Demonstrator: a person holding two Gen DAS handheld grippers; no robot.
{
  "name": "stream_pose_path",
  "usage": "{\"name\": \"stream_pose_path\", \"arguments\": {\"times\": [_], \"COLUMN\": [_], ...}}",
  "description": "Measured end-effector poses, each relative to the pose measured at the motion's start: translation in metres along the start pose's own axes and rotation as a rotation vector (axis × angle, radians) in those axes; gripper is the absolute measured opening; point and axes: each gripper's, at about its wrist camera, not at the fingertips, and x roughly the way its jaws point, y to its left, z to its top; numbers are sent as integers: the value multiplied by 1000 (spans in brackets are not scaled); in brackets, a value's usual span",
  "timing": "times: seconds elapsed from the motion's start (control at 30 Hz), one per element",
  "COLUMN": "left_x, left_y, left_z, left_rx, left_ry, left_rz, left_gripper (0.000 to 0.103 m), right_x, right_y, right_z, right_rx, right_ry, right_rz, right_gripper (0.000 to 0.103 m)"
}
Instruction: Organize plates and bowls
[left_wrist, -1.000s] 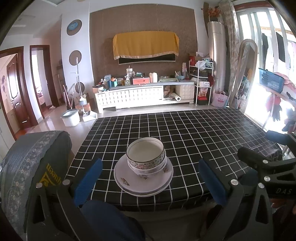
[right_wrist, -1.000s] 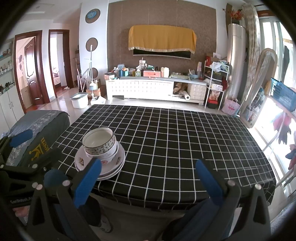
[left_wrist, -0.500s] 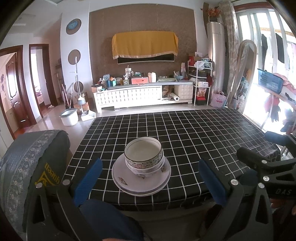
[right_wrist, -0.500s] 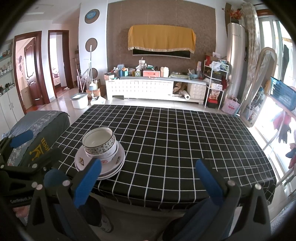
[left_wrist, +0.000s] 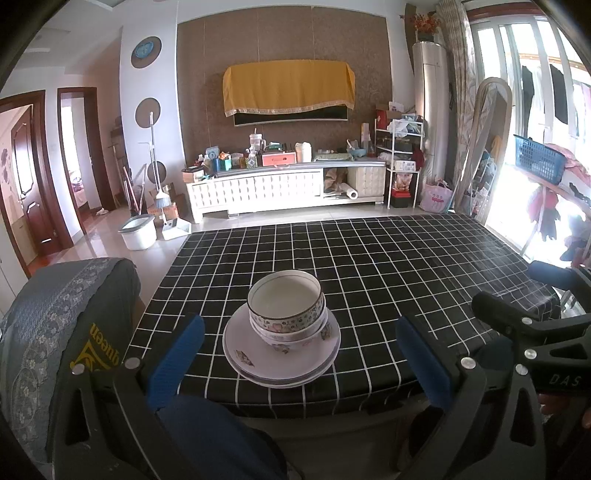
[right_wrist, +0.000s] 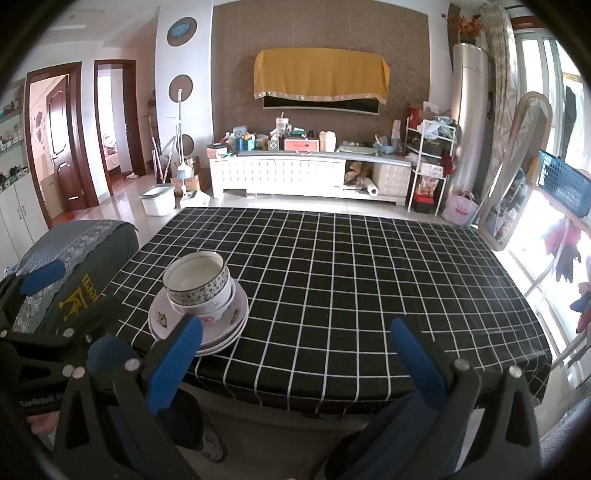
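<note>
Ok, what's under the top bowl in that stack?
The top bowl nests in a second, floral bowl, which sits on stacked plates. Plate centres are covered, and the exact plate count is unclear.

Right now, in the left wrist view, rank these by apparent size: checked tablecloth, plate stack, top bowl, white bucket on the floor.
1. checked tablecloth
2. plate stack
3. top bowl
4. white bucket, though it stands farther off, so its true size is unsure.

Black white-grid tablecloth (left_wrist: 388, 266); white floral bowls (left_wrist: 286, 308); blue-padded tongs (left_wrist: 299, 350).

Lower plates (left_wrist: 282, 376) mostly hidden underneath
</note>
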Motion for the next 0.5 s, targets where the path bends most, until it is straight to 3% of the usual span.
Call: {"name": "stream_pose_path", "arguments": {"times": [0.5], "left_x": [0], "left_y": [0], "left_z": [-1], "left_rx": [0], "left_ry": [1], "left_rz": [-2], "left_gripper": [103], "right_x": [0], "right_y": [0], "right_z": [1], "right_rx": [1], "right_ry": [2], "right_rz": [1], "right_gripper": [103]}}
